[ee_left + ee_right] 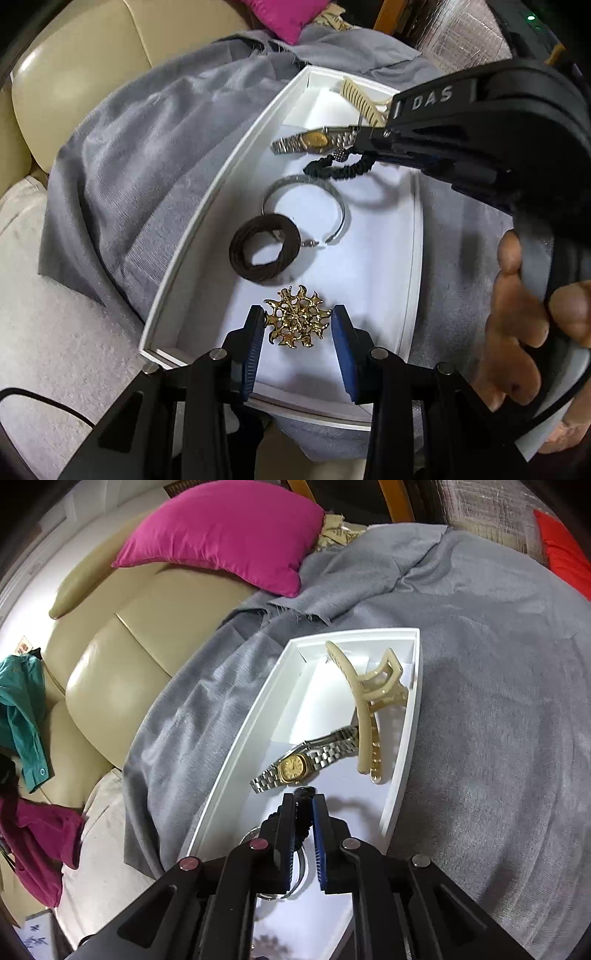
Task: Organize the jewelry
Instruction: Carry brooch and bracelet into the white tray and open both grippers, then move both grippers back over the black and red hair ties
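Black bracelet [338, 166] hangs pinched in the R tongs [364, 142], over the far part of the white tray [207, 236], just above/beside the watch [301, 764]. R jaws nearly closed on it; in the R wrist view only a bit of the black cord shows between the blue pads [319, 834].

Brooch [297, 321] lies on the tray floor between the L tongs' [298, 343] pads, jaws part open. L pad looks close to touching it, R pad stands clear; can't tell if it's gripped, prob not.

Progress, judged: most pcs already in the tray, in a rough row. Going away from the L tongs: brooch, brown hair tie [264, 249], silver bangle [306, 206] overlapping it, watch, cream claw clip [369, 709] at the far end. Left: set bracelet down, prob in the gap btw bangle & watch; maybe nudge brooch. No jewelry visible on the grey cloth [155, 158] outside the tray.
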